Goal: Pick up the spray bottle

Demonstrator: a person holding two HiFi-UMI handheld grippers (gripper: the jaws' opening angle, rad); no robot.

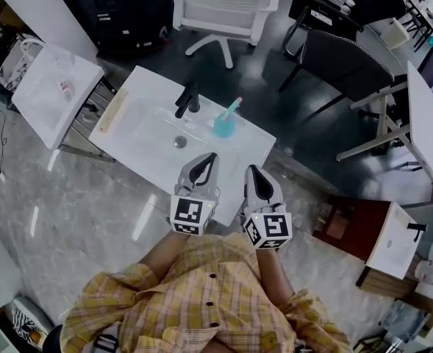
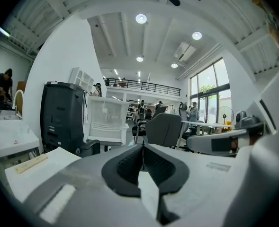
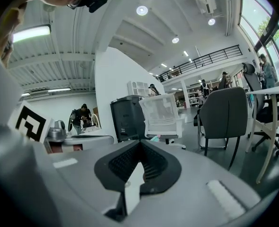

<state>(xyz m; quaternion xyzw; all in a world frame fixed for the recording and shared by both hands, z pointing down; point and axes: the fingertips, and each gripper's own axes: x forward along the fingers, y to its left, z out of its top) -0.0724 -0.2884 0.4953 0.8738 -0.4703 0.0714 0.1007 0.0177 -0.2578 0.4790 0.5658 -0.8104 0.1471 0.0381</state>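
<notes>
Yellow checked shirt sleeves lead out to two grippers held side by side over the near edge of the white bench [image 1: 146,134]. The left gripper [image 1: 212,157] and the right gripper [image 1: 251,170] both have their jaws pressed together with nothing between them.

I take the teal bottle with the pink top [image 1: 225,123] to be the spray bottle, though from above it is hard to be sure. It stands by the far edge of the bench, towards the right corner, some way ahead of both grippers. Just to its left along that edge sits a dark forked object [image 1: 187,100] I can't identify. A small round thing [image 1: 179,141] lies mid-bench, and a pale wooden strip [image 1: 113,112] runs along the left edge.

The right gripper looks better lined up with the bottle. To do this well, it should spread its jaws before arriving, not at the last instant, and come in low and level. It should close round the teal body rather than the slim pink top, which would likely tip or slip. Keeping to the right avoids the dark object, and a straight lift should follow.
</notes>
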